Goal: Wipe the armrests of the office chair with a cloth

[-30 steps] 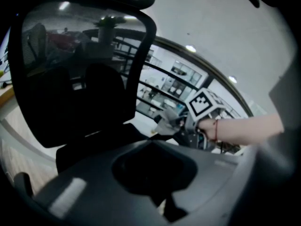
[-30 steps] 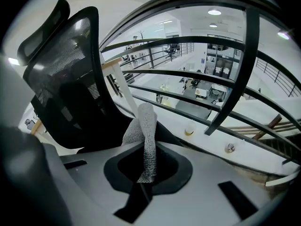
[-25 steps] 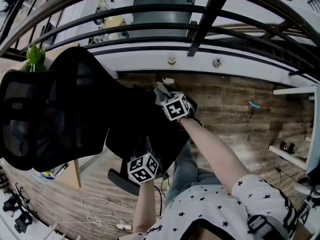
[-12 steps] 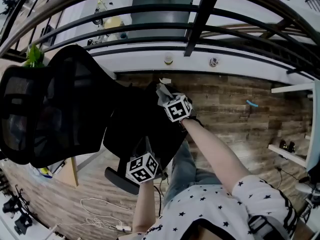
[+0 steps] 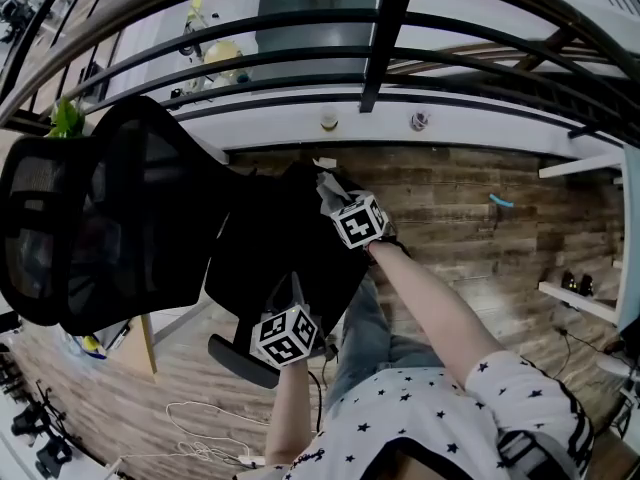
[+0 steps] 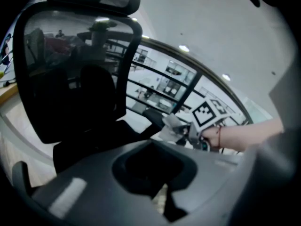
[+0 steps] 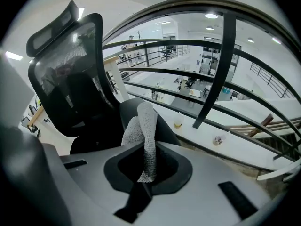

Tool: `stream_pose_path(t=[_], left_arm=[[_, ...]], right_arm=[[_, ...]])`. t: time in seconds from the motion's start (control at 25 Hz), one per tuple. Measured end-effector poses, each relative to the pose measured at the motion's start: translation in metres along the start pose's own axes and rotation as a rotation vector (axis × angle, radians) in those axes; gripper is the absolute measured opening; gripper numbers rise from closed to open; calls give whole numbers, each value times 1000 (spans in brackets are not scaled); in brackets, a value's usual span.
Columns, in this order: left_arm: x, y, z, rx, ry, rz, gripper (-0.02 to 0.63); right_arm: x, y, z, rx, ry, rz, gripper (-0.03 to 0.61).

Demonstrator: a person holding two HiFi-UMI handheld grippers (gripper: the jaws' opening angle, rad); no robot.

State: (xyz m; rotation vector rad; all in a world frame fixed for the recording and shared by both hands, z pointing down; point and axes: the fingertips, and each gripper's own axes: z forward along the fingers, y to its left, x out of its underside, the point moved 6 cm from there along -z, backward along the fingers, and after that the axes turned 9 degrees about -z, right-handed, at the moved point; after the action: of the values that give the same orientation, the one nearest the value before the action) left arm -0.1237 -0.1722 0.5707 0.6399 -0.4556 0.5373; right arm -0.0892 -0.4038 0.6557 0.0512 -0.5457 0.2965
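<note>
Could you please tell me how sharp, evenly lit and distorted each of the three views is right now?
Head view: sharp, but the fisheye bends the railing into arcs, and the office chair is near-black with little detail. Left gripper view: soft throughout, the cloth smeared, the chair back dark against a bright ceiling. Right gripper view: sharpest, the cloth's weave readable, corners vignetted dark.

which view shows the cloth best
Right gripper view: the grey cloth stands close up at the centre, clamped in the right hand-held gripper. The head view and the left gripper view show only a small, distant scrap of it.
</note>
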Motion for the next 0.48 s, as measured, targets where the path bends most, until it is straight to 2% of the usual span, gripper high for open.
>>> stream_pose_path(t=[0.48], left_arm=[[14, -2, -12, 22, 9, 15, 8]], right_arm=[[29, -8, -18, 38, 25, 3, 26]])
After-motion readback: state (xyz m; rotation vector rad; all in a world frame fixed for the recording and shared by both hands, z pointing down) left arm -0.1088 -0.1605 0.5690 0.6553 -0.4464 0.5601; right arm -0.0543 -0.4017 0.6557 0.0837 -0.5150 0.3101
